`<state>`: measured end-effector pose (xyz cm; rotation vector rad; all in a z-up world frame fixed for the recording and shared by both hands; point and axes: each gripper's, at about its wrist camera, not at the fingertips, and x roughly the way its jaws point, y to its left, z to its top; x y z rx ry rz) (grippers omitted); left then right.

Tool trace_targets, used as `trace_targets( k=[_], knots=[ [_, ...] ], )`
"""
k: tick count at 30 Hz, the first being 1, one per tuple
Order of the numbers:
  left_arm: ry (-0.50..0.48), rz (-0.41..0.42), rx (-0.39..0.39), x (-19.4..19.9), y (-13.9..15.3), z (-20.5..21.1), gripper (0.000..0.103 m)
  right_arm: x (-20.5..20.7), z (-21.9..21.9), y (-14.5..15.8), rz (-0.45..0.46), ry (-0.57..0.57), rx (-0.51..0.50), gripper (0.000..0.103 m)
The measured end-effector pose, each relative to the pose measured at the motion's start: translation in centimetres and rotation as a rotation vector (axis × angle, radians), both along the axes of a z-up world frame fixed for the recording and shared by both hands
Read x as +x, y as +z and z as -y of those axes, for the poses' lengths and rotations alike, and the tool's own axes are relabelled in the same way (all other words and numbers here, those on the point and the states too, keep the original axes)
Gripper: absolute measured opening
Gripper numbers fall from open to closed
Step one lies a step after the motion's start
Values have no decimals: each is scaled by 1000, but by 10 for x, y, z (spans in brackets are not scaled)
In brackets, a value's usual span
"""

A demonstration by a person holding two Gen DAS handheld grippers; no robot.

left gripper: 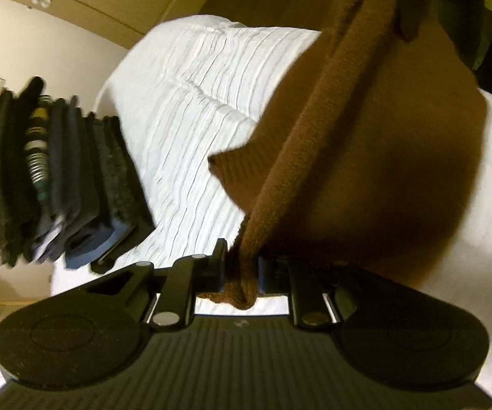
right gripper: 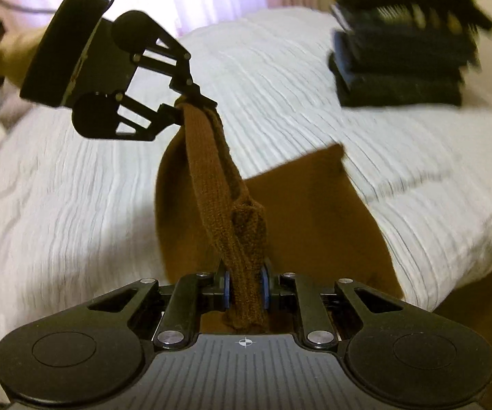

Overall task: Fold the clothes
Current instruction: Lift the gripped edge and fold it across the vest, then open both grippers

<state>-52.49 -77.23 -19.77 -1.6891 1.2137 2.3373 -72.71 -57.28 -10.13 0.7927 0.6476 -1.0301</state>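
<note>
Brown knit garment (right gripper: 212, 177) is clamped by left gripper (right gripper: 191, 102) and right gripper (right gripper: 245, 288) fingers above the bed (right gripper: 75, 171).

A brown knitted garment (right gripper: 212, 184) hangs stretched taut by its ribbed edge above the white bed, body drooping. A stack of dark folded clothes (right gripper: 403, 51) sits near the bed's far edge.

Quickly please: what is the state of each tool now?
Left tool: closed on the brown garment.
Right tool: closed on the same brown garment.
</note>
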Motion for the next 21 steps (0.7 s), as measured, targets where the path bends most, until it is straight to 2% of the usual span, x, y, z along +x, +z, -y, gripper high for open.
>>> trace_targets(
  k=[6,10,12,14,15,16,17,21],
  knots=[
    [-17,82,61,-68,-44,30,15,-84,45,-52,164,-125,156,16],
    [-13,118,107,-92,-66,46,16,-115,56,-80,217,-178,223,16],
    [6,124,134,-100,-74,54,21,-125,59,-90,254,-205,243,16],
    [64,95,184,-104,-73,64,25,-133,60,-98,292,-243,271,16],
    [127,67,231,-104,-67,71,31,-136,59,-101,313,-268,281,16],
    [230,30,279,-102,-58,81,37,-140,58,-103,333,-294,288,16],
    [291,-17,316,-98,-48,92,48,-143,56,-104,353,-320,295,16],
    [549,-179,410,-68,-11,132,50,-150,43,-97,352,-397,278,17]
  ],
)
